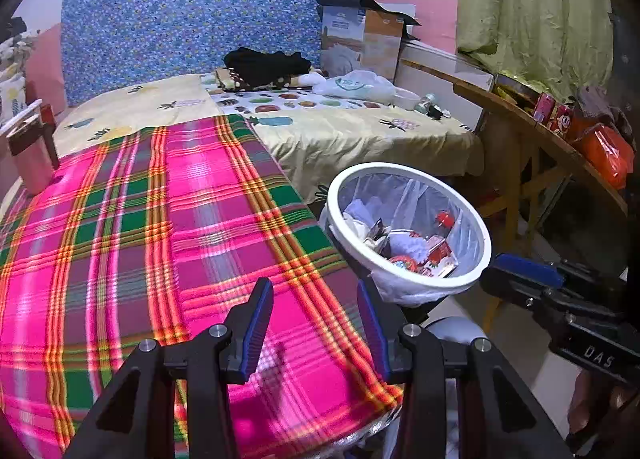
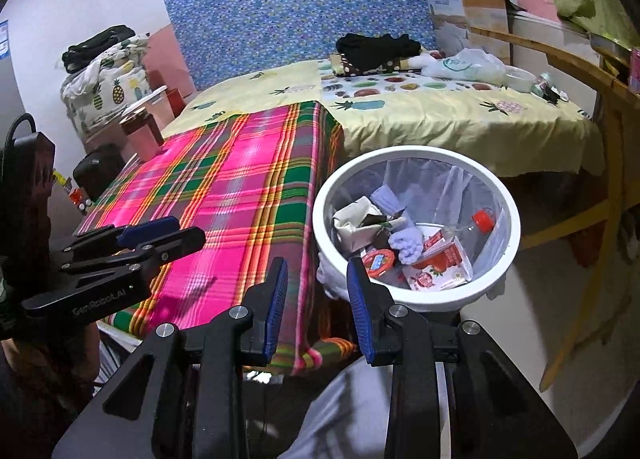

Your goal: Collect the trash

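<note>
A bed (image 1: 360, 131) with blue headboard (image 1: 200, 19) against pink-and-white walls (image 1: 432, 19).

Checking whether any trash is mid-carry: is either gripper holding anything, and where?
Nothing is held: the left gripper and right gripper both stand open and empty.

You are looking at only two readable markings. In the left wrist view, the letters "DAS" are showing in pale capitals on the black body of the right claw (image 1: 520, 273), low at the right edge. In the right wrist view, "GenRobot.AI" is standing in pale lettering along the black side of the left claw (image 2: 160, 235), at the left. The cardboard box (image 1: 362, 39) at the head of the bed is carrying a printed label, but its words are too small for you to read. The red carton (image 2: 444, 263) in the trash bin (image 2: 416, 295) is showing print that is staying illegible too.
</note>
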Tool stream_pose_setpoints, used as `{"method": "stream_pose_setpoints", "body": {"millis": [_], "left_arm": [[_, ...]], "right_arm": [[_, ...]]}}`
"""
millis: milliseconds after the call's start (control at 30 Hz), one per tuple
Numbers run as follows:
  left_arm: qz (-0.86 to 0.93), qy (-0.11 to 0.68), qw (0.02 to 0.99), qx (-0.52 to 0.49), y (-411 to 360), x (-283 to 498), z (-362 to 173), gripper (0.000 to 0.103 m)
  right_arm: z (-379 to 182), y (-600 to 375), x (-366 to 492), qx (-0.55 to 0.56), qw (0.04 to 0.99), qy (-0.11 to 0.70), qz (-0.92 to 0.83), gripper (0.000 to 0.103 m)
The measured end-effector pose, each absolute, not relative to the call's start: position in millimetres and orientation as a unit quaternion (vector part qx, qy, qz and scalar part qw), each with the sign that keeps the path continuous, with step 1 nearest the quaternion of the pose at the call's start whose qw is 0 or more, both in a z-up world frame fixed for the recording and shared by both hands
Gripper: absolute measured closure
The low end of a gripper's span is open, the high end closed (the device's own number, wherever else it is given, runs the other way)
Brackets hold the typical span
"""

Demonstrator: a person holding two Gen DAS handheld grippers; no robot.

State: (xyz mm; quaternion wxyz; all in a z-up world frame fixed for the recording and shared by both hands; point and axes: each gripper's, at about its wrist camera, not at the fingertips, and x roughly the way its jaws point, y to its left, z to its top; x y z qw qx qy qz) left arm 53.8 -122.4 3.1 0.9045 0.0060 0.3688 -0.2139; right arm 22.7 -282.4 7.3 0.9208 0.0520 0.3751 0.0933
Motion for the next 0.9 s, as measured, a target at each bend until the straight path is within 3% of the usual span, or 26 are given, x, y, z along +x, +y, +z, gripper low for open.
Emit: {"method": "stream_pose_setpoints", "body": {"millis": [900], "left_arm": [[-0.199, 0.367, 0.909, 0.001, -107, 41, 3, 0.059]], "right_arm": [[8, -269, 18, 0.043, 0.923, 0.370, 0.102, 0.071]]}}
